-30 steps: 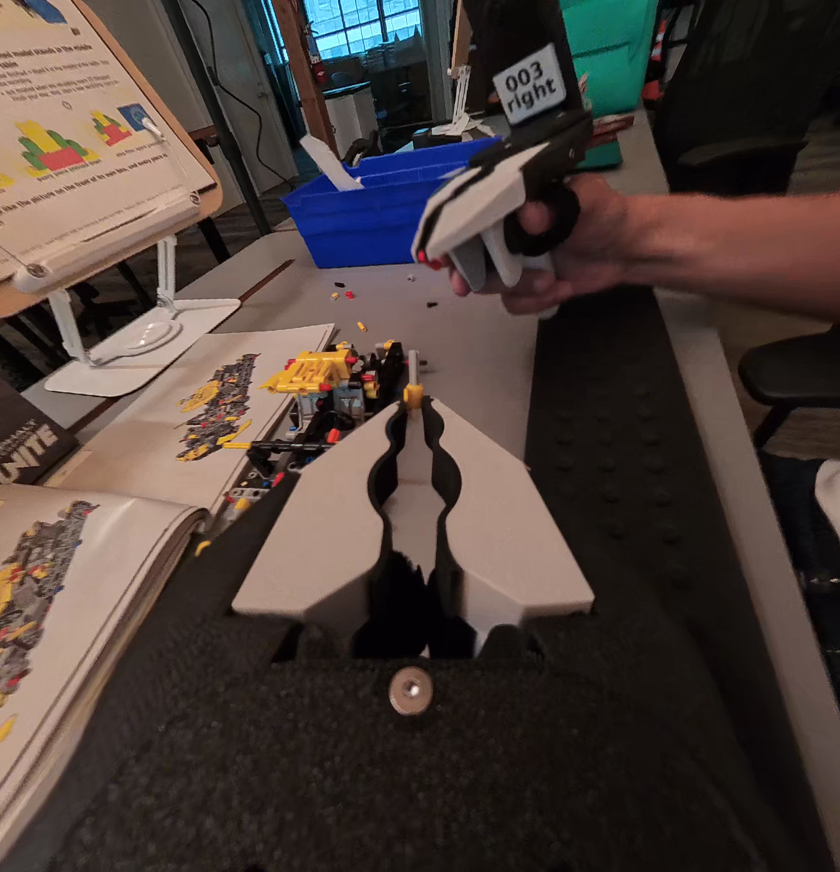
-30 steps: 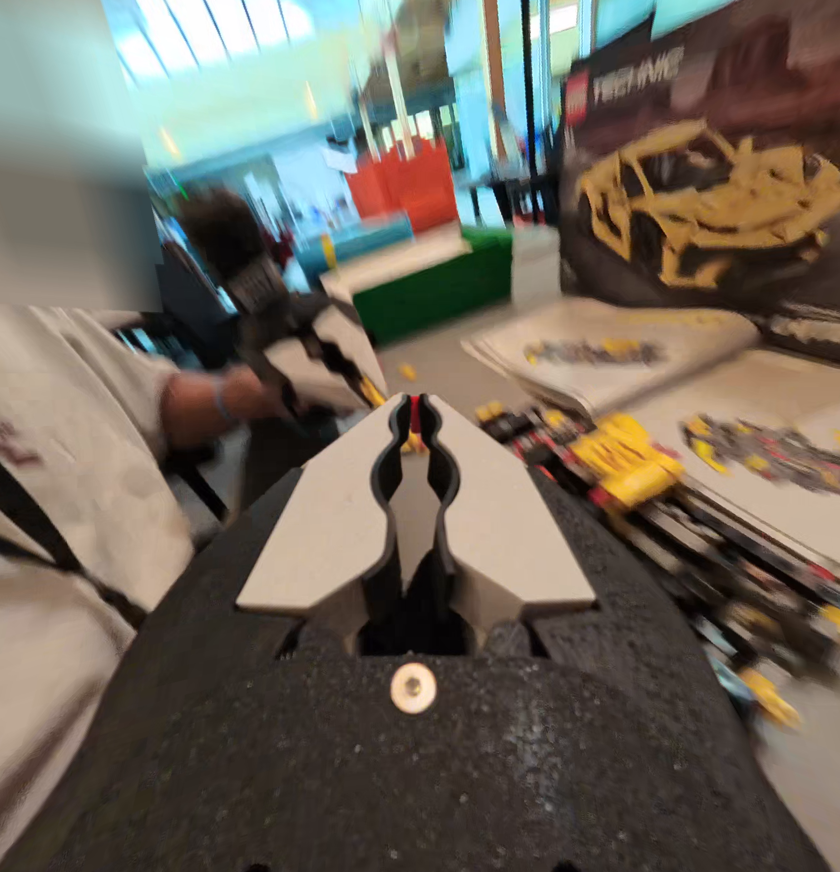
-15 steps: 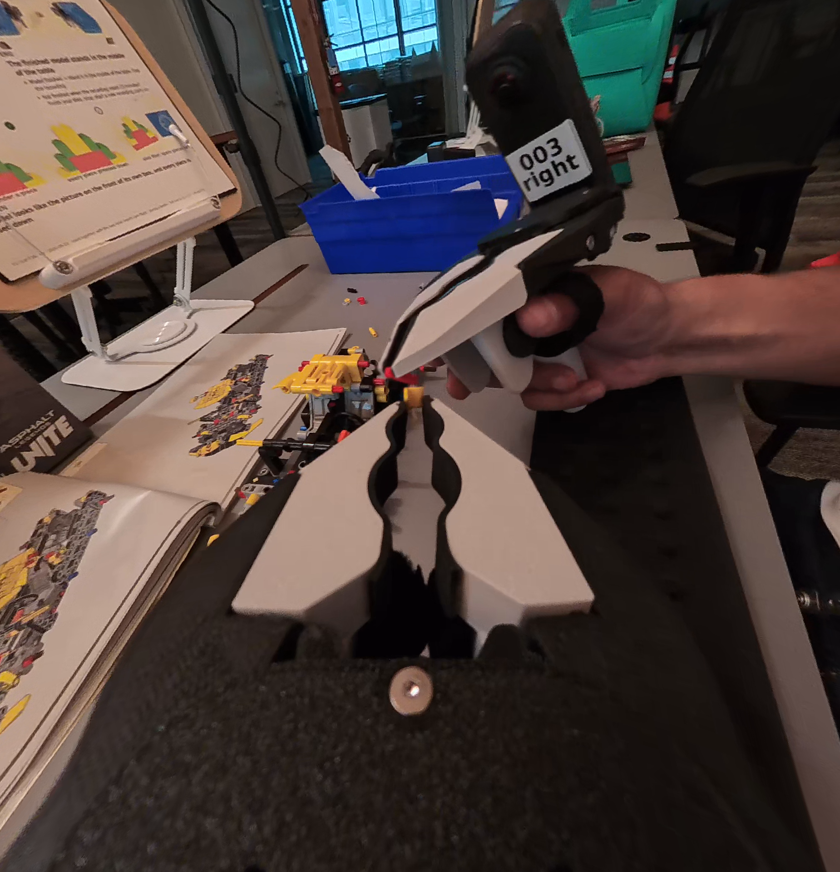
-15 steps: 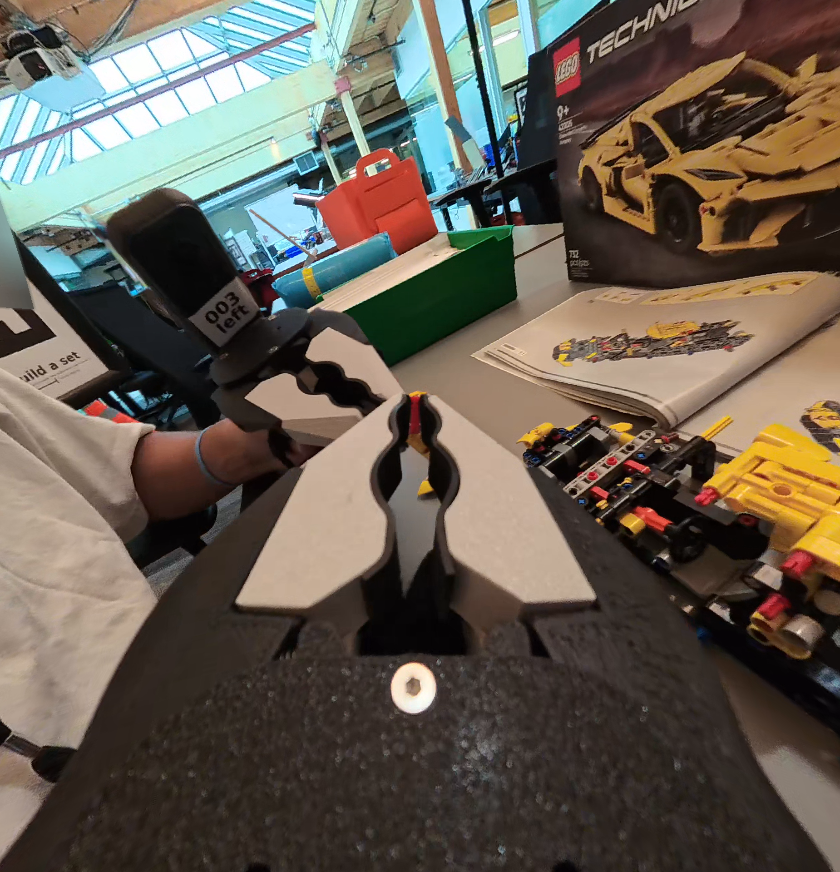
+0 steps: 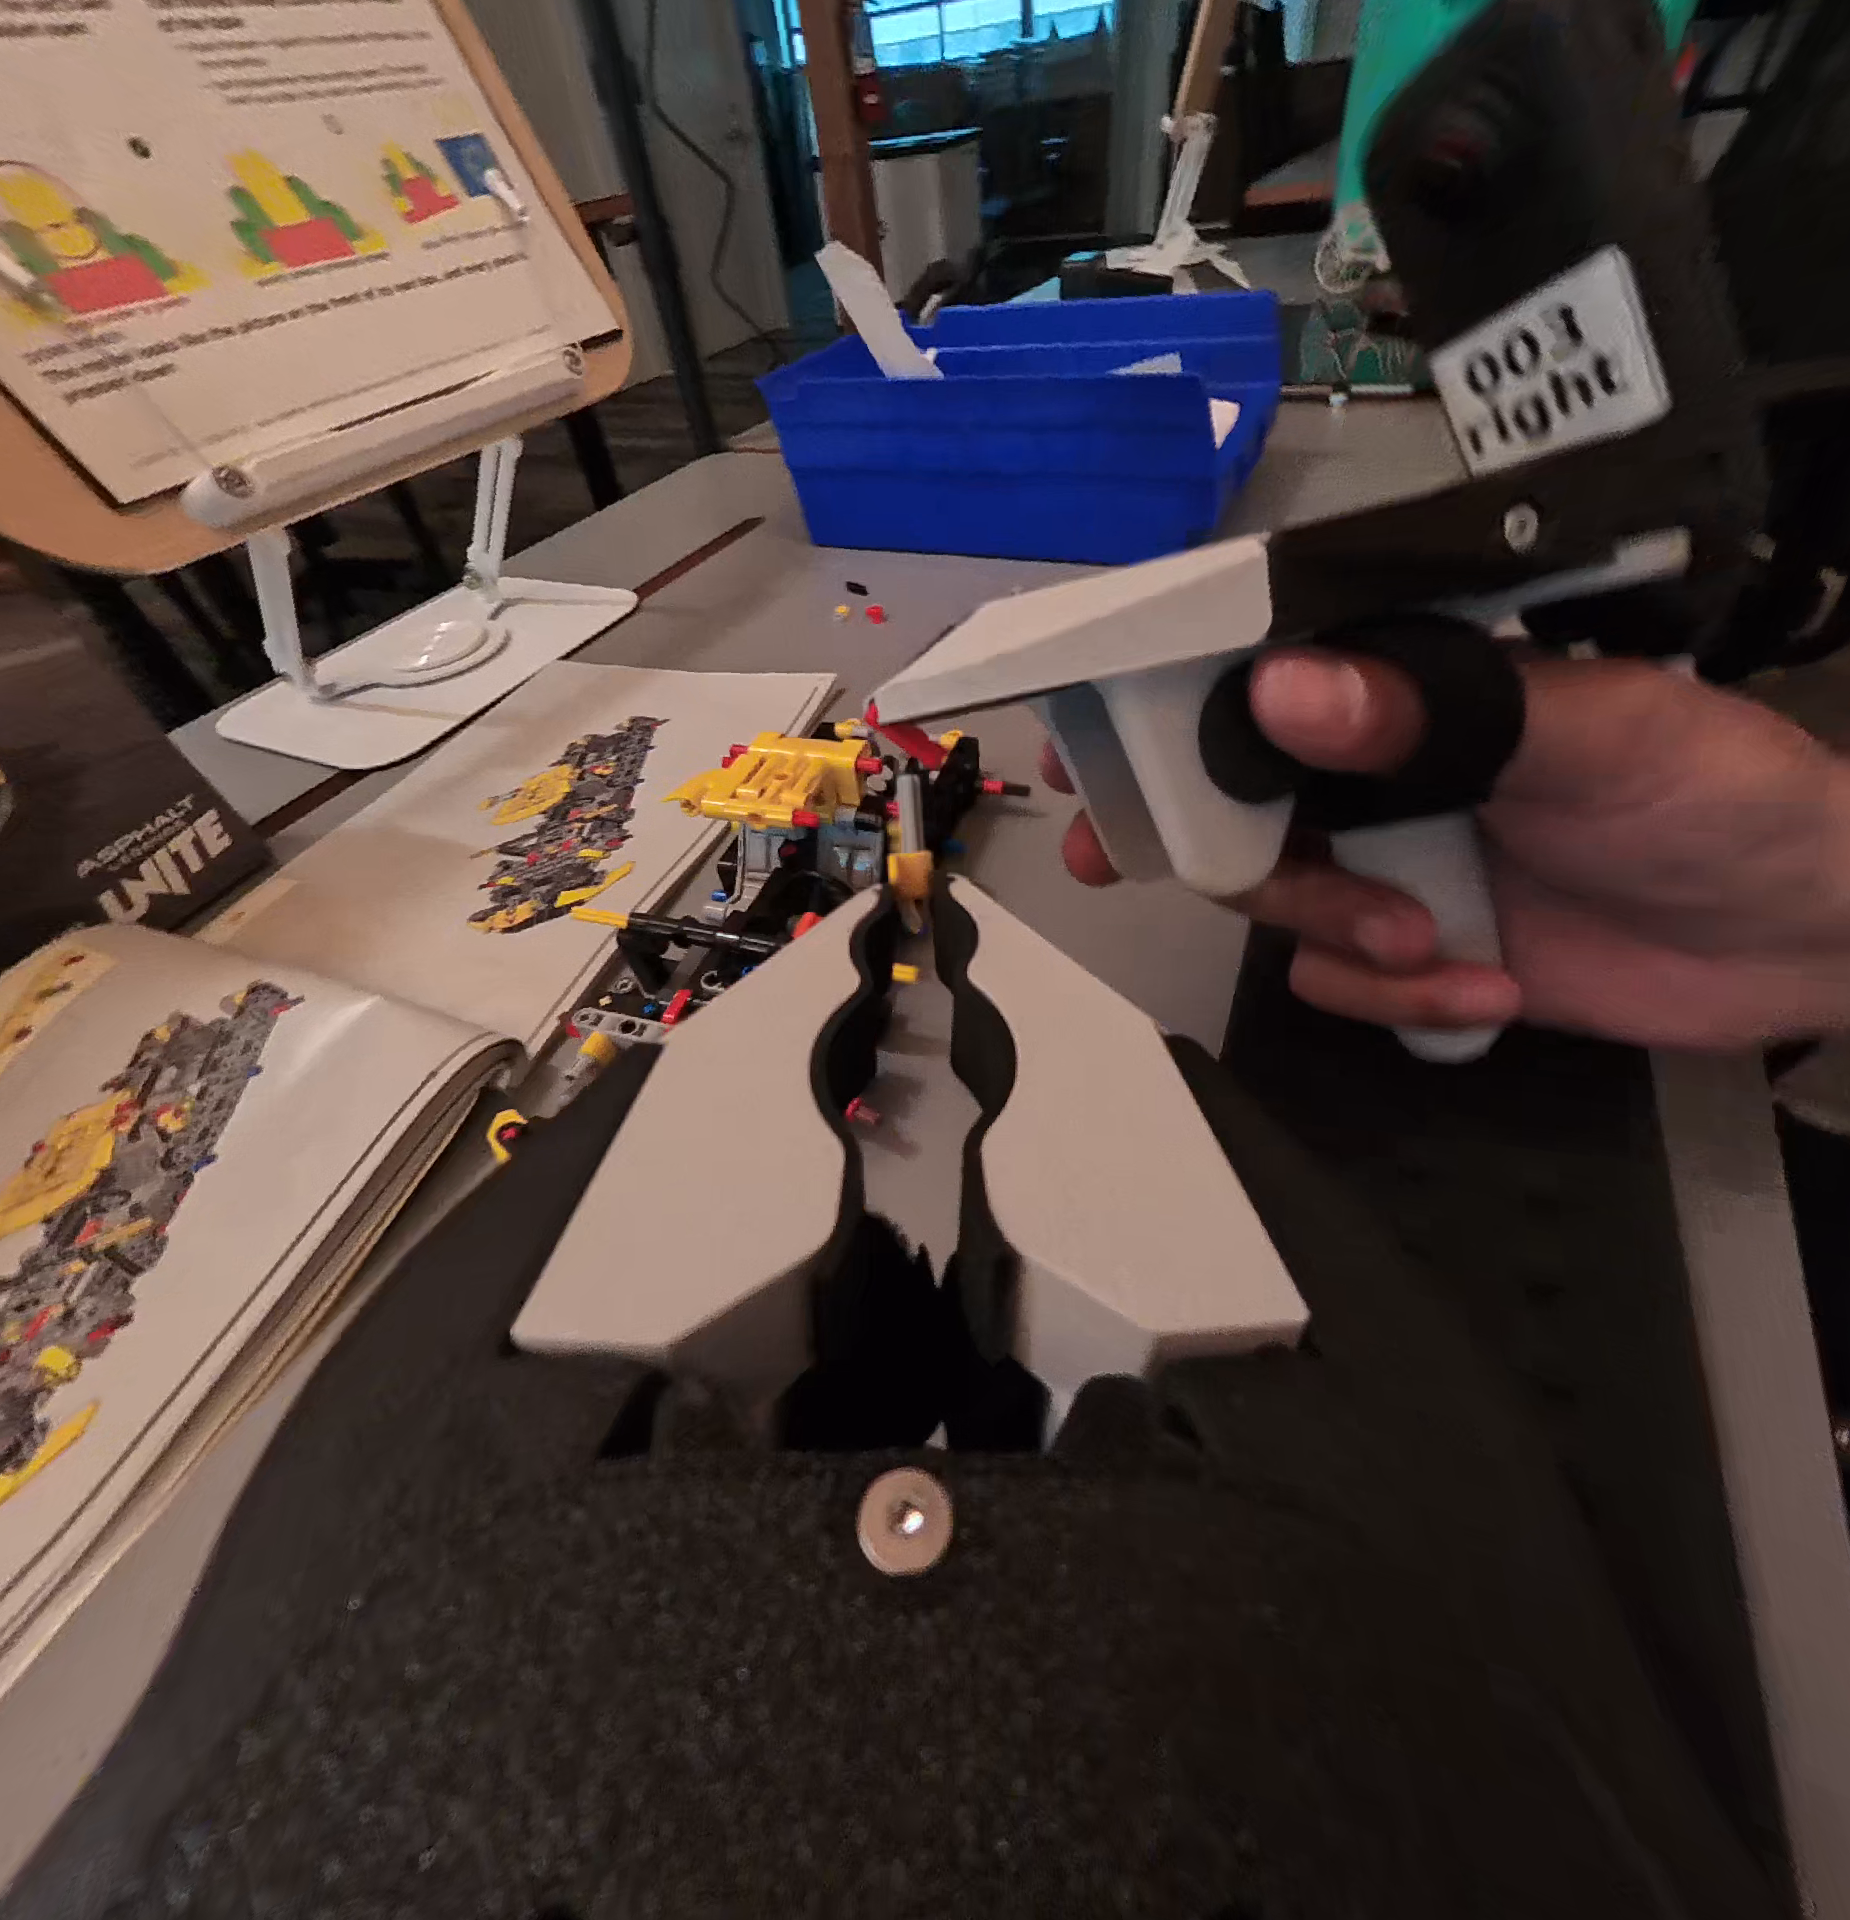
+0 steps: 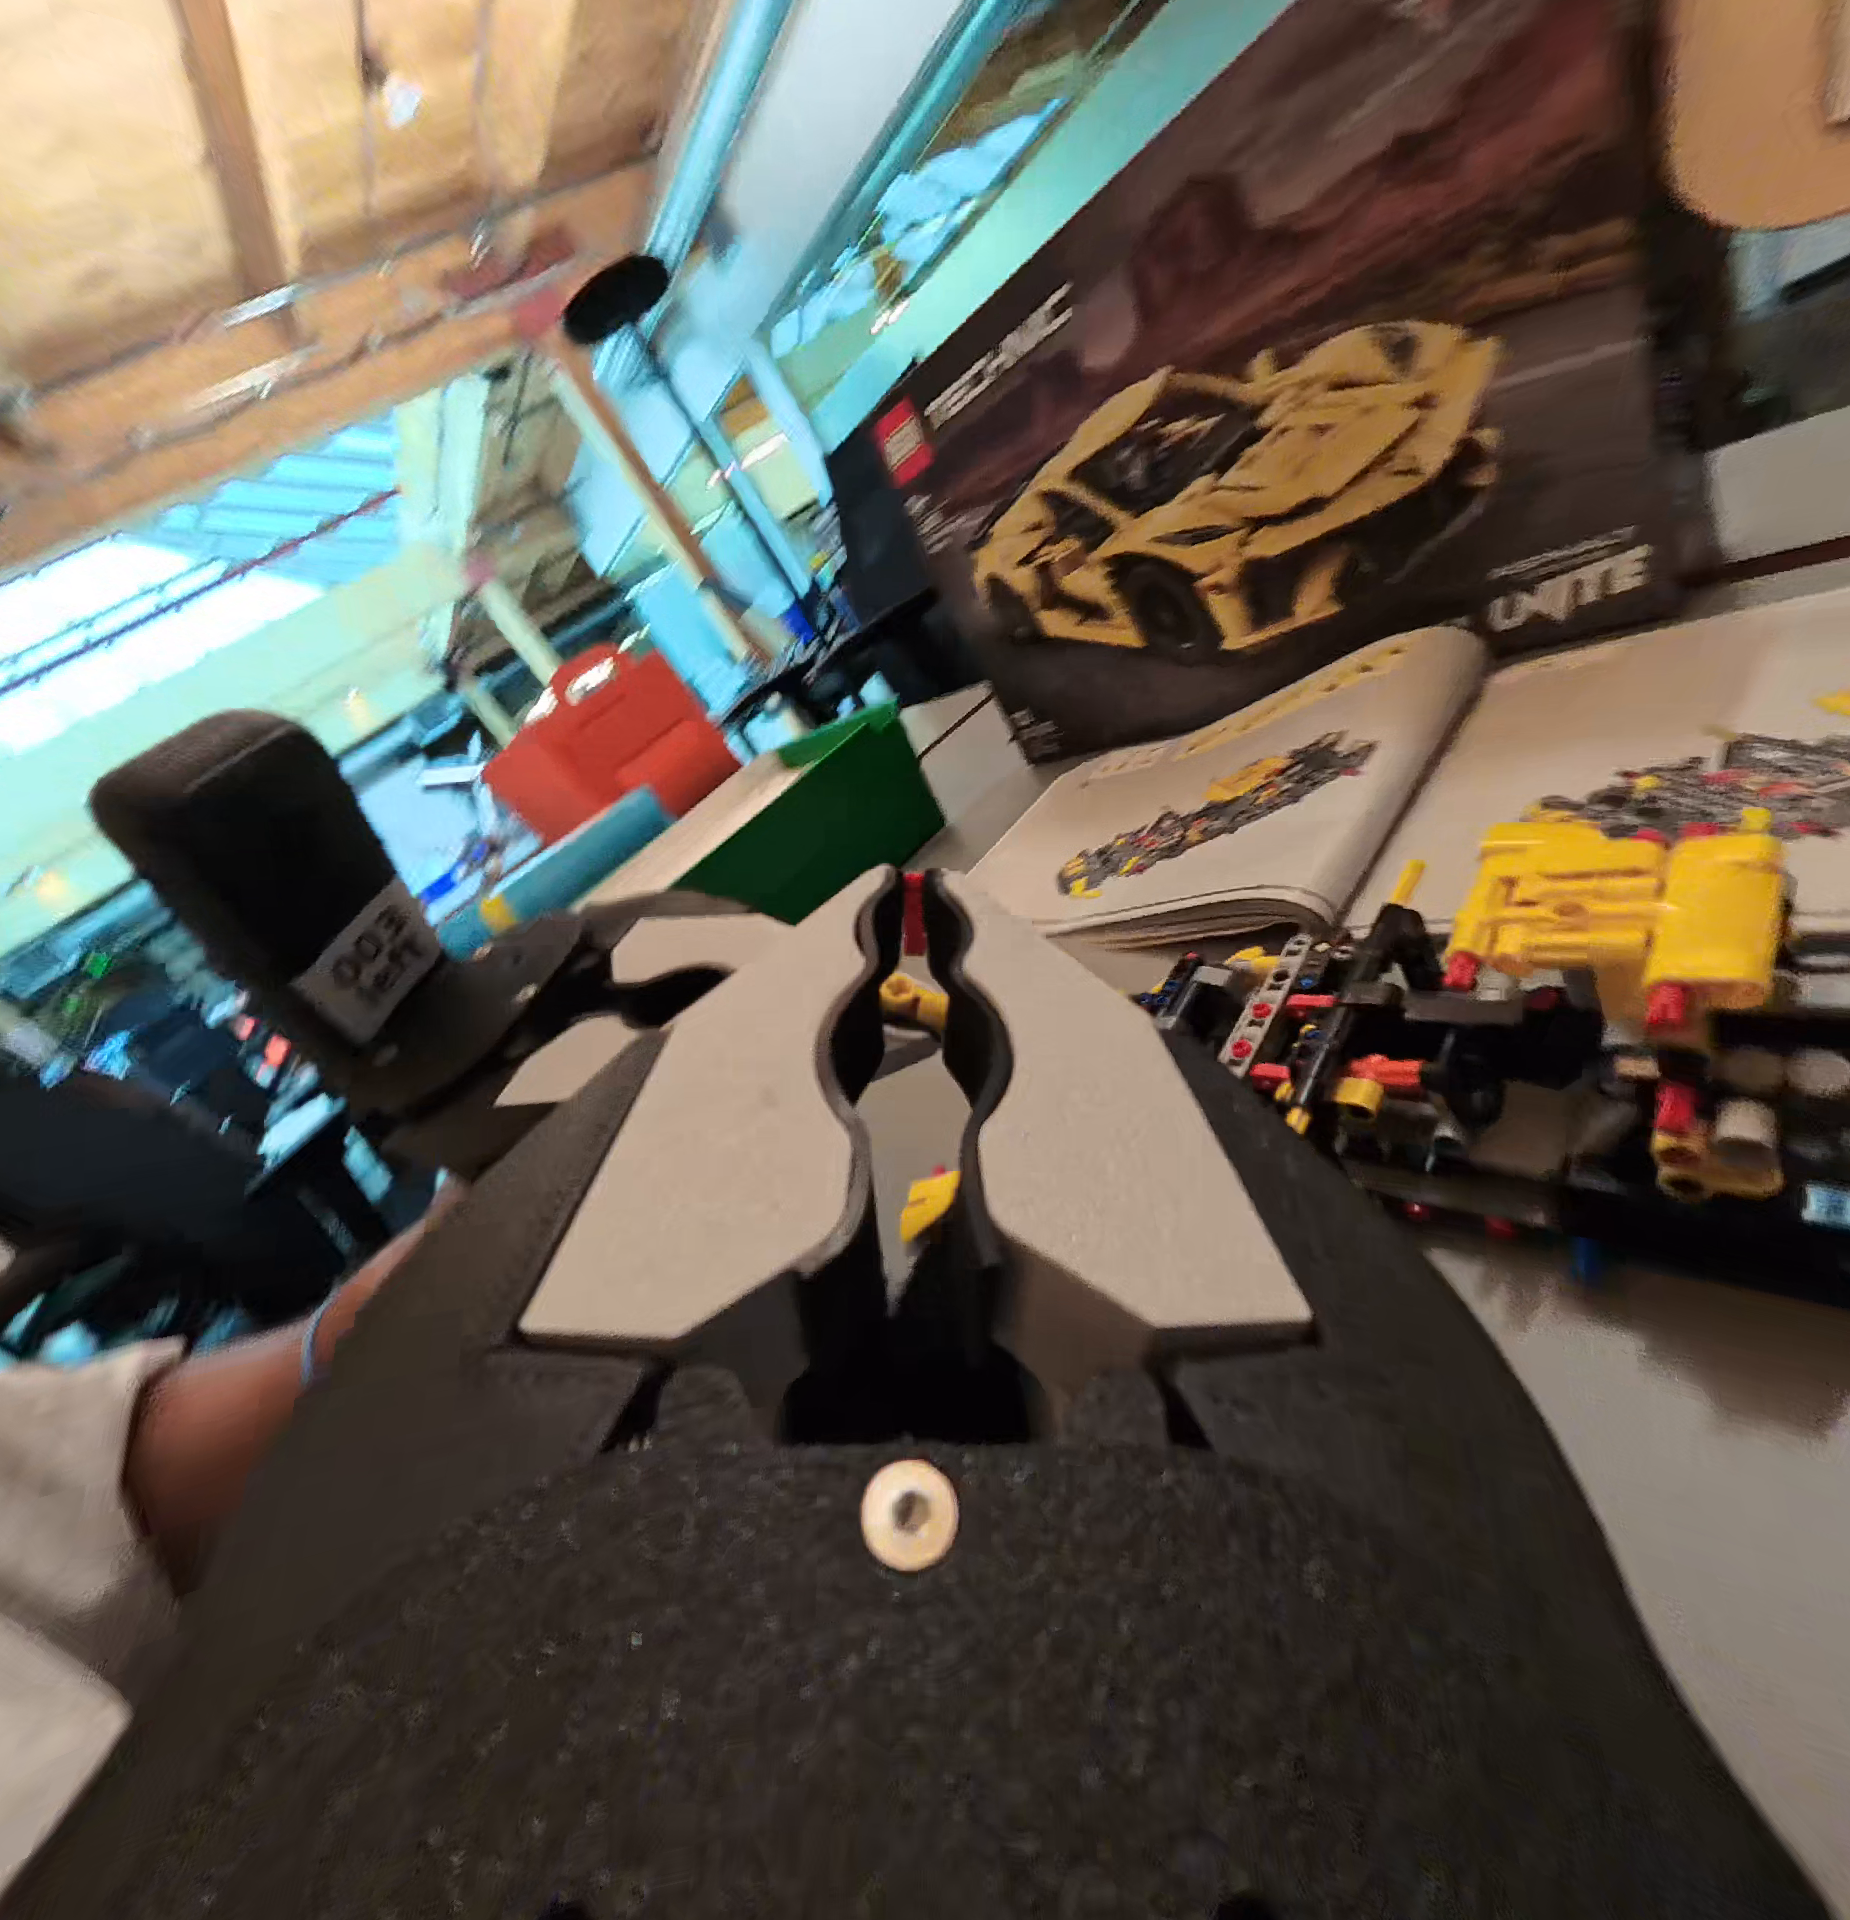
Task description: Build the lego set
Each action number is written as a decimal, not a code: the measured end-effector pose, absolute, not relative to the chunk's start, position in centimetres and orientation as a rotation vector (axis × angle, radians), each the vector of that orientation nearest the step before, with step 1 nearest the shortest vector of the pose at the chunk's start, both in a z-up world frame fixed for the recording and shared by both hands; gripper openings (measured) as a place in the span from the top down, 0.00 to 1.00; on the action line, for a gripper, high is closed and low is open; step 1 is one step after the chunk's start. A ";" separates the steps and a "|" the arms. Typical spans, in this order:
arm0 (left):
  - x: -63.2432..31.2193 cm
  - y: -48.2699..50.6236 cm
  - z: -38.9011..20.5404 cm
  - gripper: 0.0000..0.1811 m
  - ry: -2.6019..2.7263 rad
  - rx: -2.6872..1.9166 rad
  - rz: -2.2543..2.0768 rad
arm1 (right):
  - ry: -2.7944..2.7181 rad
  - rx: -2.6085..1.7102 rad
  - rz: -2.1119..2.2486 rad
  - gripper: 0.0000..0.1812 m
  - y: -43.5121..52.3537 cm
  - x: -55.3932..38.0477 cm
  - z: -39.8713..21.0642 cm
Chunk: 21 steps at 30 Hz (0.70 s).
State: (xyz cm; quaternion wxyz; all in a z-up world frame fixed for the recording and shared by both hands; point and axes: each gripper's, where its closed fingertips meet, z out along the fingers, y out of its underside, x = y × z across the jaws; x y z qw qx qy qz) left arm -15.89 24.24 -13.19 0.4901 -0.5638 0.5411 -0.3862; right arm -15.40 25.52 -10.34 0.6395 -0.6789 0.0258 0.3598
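Observation:
The half-built yellow and black lego car (image 5: 796, 831) lies on the table beside the open instruction booklet (image 5: 225, 1091); it also shows in the right wrist view (image 6: 1523, 1049). My left gripper (image 5: 913, 888) is shut on a small yellow piece with a grey axle (image 5: 908, 852), held just in front of the car. My right gripper (image 6: 913, 904) is shut on a small red piece (image 6: 913, 925). In the left wrist view the right gripper (image 5: 885, 717) holds the red piece (image 5: 905, 736) just above the car's near end.
A blue bin (image 5: 1014, 426) stands behind the car, with small loose pieces (image 5: 864, 608) in front of it. A picture stand (image 5: 277, 260) is at the left. The set's box (image 6: 1264, 468) and a green bin (image 6: 827, 821) stand past the booklet. A black mat (image 5: 1420, 1195) lies at the right. Left and right tips are no more than a few centimetres apart.
My right gripper has come down and closer with the red piece, to just above the car's end. My left gripper has moved nearer the car with the yellow piece.

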 end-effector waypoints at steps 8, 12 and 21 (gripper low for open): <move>-15.2 23.8 -12.7 0.96 1.188 -1.447 -1.031 | 0.177 -1.525 0.820 0.99 26.4 -16.2 -11.3; -15.2 24.2 -12.6 0.96 1.132 -1.483 -1.098 | 0.179 -1.520 0.816 0.99 26.5 -16.2 -11.2; -15.4 24.7 -13.0 0.96 1.108 -1.529 -1.144 | 0.174 -1.522 0.810 0.99 26.6 -16.4 -11.3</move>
